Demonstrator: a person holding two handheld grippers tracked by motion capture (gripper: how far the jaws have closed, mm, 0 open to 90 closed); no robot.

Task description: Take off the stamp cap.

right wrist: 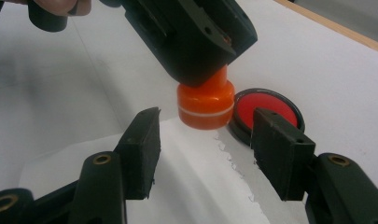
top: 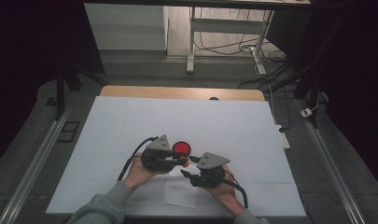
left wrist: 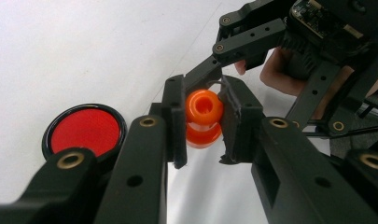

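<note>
Left gripper (left wrist: 203, 122) clenched on orange stamp (left wrist: 203, 119), pads pressing neck from both sides; stamp at centre of left gripper view, held above white table cover (top: 130, 126). In right gripper view stamp hangs at upper centre, base just over torn white paper sheet (right wrist: 196, 177). Right gripper (right wrist: 203, 149) released, jaws apart with nothing between, stamp beyond the tips. Round red ink pad (top: 181, 149) in black case lies just beside stamp, at centre of high view.

left tool (left wrist: 203, 119) clamped, right tool (right wrist: 203, 154) — jaws apart
</note>
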